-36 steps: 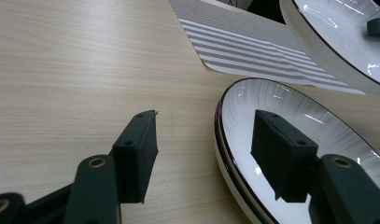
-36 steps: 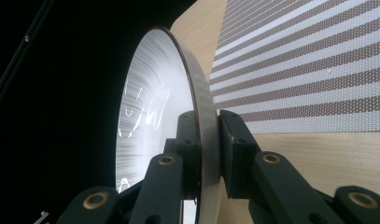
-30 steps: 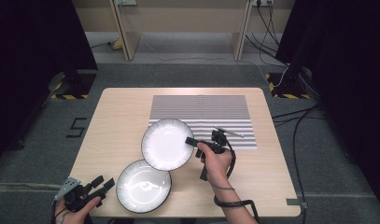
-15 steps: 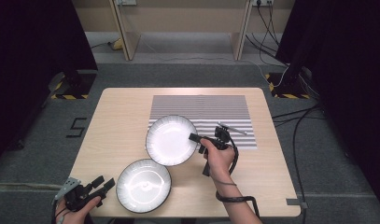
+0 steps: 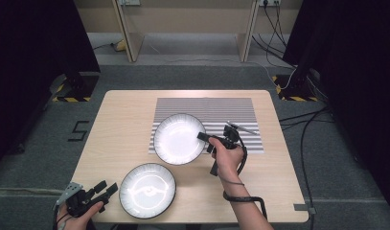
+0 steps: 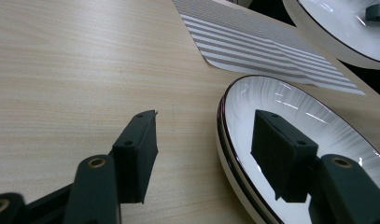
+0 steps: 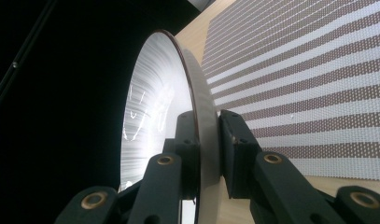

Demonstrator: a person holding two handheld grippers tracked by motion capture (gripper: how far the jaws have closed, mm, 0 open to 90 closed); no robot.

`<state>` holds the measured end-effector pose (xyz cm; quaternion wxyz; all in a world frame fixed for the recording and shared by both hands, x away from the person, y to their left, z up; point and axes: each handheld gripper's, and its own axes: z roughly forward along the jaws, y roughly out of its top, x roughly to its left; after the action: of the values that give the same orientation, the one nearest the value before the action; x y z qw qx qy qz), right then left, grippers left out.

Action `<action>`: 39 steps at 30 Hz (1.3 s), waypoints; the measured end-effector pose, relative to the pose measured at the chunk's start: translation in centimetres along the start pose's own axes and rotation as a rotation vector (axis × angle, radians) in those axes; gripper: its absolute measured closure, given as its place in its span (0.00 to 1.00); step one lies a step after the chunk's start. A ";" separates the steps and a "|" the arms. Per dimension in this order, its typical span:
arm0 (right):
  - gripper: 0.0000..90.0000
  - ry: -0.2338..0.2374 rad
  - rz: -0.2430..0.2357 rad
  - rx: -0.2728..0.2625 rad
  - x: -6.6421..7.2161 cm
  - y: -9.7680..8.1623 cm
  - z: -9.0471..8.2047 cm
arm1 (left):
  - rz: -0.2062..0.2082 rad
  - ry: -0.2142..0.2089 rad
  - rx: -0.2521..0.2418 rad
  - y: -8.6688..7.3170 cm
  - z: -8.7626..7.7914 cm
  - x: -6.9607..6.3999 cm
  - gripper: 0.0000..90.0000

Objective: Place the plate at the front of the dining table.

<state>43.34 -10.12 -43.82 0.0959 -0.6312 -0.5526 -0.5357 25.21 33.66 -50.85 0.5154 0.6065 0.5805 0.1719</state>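
Note:
A white plate with a dark rim (image 5: 178, 139) is tilted and lifted a little above the striped mat (image 5: 231, 112), with my right gripper (image 5: 204, 138) shut on its right rim. In the right gripper view the jaws (image 7: 208, 126) pinch the rim of that plate (image 7: 159, 102) edge-on. A second, matching plate (image 5: 147, 190) lies flat near the table's front edge. My left gripper (image 5: 108, 188) is open at its left side. Its own view shows one jaw over this plate (image 6: 318, 135) and the other over bare wood, the gripper (image 6: 206, 130) straddling the rim without pressing it.
The light wooden table (image 5: 125, 115) has bare room at the left and back. The grey-and-white striped mat (image 6: 253, 42) covers its middle right. Cables lie on the floor to the right, and dark screens flank the table.
The held plate and my right gripper have shifted slightly right and farther over the mat. The left gripper and the lower plate have stayed where they were.

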 end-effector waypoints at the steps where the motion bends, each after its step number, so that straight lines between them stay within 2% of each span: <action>1: 0.87 -0.004 -0.002 -0.005 -0.1 0.1 0.0 | -0.002 -0.001 0.000 0.0 0.0 0.0 0.45; 39: 0.86 -0.063 0.060 -0.051 -2.1 2.9 0.2 | -0.008 -0.005 0.004 0.0 0.0 0.1 0.45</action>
<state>46.11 -12.29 -44.19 0.0784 -0.6661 -0.5225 -0.5264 25.27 33.75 -50.93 0.5163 0.6054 0.5822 0.1673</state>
